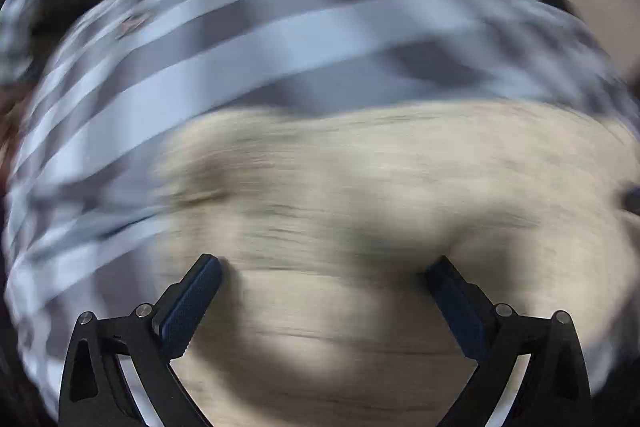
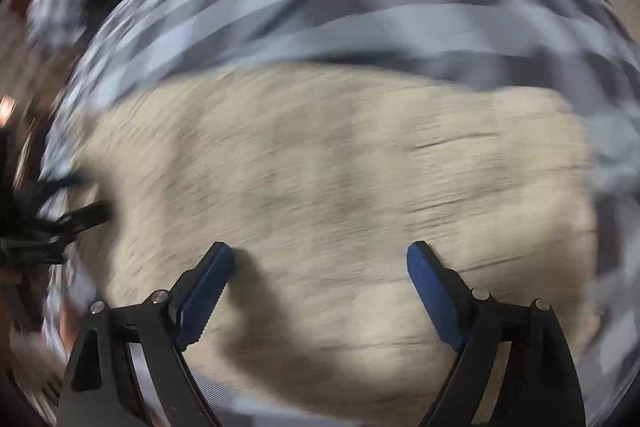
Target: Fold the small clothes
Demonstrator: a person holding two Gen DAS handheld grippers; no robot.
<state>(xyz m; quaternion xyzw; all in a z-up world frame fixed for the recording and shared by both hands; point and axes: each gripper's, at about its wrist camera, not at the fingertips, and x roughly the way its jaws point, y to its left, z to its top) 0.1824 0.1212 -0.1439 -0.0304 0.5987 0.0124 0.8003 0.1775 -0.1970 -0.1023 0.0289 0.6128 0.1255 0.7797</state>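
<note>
Striped garment (image 1: 248, 39), blurred, fills the upper frame across a pale wooden table (image 1: 340, 307). Left gripper (image 1: 328, 267) and right gripper (image 2: 320, 255) hover over bare wood at lower centre, fingers spread, empty. Moving this fast, a grab could miss the cloth's edge.

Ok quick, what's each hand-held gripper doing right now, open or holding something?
Left hand-held gripper: open, holding nothing.
Right hand-held gripper: open, holding nothing.
</note>
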